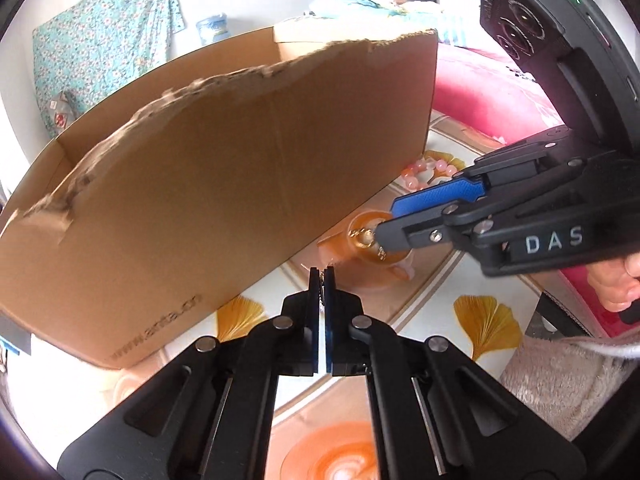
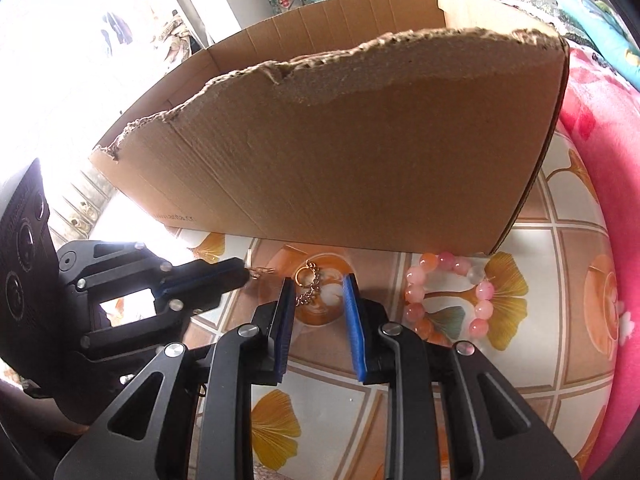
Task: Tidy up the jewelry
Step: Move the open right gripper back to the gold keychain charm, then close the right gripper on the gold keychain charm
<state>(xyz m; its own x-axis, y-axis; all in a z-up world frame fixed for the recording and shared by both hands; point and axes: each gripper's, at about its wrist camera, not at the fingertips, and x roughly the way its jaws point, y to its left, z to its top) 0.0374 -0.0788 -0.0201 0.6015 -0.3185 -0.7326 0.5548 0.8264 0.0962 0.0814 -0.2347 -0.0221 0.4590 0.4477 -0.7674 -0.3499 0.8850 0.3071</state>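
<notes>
Two pieces of jewelry lie on the bench (image 2: 540,312) in front of the cardboard box (image 2: 360,152), both outside it: a gold chain with a ring (image 2: 307,285) on the orange swirl of the cloth, and a pink bead bracelet (image 2: 448,292) to its right, near the box's corner.

My right hand-held gripper (image 2: 318,312) stands with its blue pads apart, straddling the lower end of the chain; the pads do not press on it. My left hand-held gripper (image 1: 323,280) is together, pads shut. In the right wrist view a thin gold link shows at its tip, so I judge it has pinched one end of the chain or a separate small piece. I cannot tell which.

Handling notes:
- Chain: very light, limp, fine links. It will drape and slide, and a pinch on a single link may slip. Best taken at the ring or where links bunch.
- Bracelet: light, smooth round beads, probably strung on elastic. Beads roll under flat pads; grip across the strand between two beads, or across one side of the loop.
- Glossy bench cover: both pieces likely skid if nudged.
- Box wall is tall with a torn edge; clear it before letting go.
</notes>
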